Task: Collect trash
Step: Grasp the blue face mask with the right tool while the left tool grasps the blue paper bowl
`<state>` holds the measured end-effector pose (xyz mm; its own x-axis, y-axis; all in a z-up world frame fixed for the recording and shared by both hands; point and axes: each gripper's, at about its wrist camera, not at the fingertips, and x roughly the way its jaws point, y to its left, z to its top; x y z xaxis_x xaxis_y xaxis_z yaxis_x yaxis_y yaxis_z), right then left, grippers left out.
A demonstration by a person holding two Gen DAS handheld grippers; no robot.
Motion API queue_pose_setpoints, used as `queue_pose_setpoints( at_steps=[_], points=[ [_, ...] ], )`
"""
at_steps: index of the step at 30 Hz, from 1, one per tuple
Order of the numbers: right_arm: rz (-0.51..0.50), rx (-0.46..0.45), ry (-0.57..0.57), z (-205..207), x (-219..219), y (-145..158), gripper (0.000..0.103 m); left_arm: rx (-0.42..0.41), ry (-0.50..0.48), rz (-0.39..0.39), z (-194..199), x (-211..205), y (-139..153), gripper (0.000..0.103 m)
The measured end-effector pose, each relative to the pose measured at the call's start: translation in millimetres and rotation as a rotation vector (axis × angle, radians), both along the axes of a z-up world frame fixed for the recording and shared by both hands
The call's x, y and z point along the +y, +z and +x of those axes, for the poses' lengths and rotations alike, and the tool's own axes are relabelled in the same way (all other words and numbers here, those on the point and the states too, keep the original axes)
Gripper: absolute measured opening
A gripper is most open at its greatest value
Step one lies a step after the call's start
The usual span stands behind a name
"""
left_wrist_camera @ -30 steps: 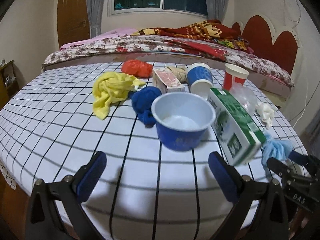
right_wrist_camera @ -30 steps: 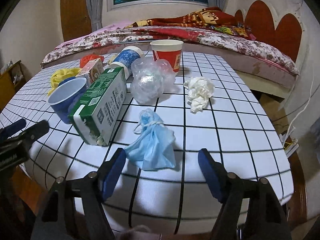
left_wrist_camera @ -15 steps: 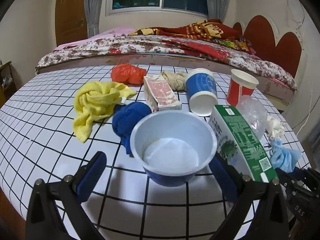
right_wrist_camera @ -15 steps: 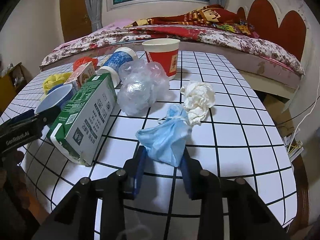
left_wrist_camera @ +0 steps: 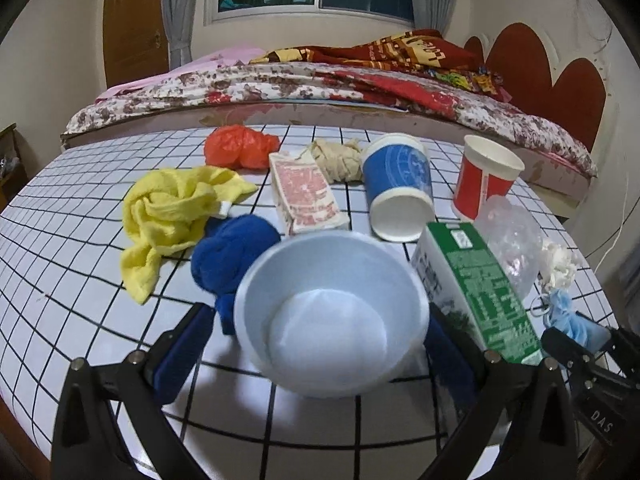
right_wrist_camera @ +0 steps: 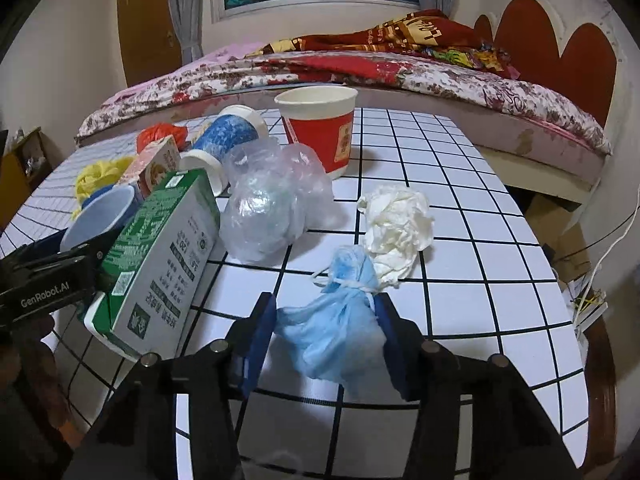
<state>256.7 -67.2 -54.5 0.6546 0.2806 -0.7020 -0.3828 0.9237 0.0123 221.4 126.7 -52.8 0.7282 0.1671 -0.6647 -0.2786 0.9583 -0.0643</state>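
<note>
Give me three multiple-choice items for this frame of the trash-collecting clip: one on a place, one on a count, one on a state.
1. What sits between the pads of the left tongs?
A. the blue bowl
B. the yellow cloth
C. the red cup

2. How many paper cups are on the checked table?
A. one
B. two
C. four

3. How does the blue cup lie?
A. upright
B. on its side
C. crushed flat

Answers:
1 A: the bowl fills the gap between the two pads, which do not visibly press on it.
2 B: only the blue cup and the red cup show.
3 B: its open mouth faces sideways toward the green carton, while the red cup stands upright.
</note>
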Motion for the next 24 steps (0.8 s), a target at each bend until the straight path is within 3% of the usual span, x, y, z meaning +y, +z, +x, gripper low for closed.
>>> queue_pose_setpoints(
  at_steps=[2, 4, 11, 24],
  points=[
    [0.009, -0.005, -0.002, -1, -1, 0, 0.036, 0.011, -0.004, -0.006, 4, 0, 0, 0.096],
    [0.023, -0.004, -0.001, -2, -3, 1, 0.034, 0.014, -0.022, -0.013, 4, -1, -2, 0.078],
    [0.061, -0.041, 0.005, -18, -11, 12, 0.024, -0.02, -0.033, 0.022, -14, 0, 5, 0.078],
    [0.124, -0.061, -0.003, -40, -33, 19, 0.016, -0.085, -0.046, 0.057, -54, -3, 20, 0.078]
  ],
)
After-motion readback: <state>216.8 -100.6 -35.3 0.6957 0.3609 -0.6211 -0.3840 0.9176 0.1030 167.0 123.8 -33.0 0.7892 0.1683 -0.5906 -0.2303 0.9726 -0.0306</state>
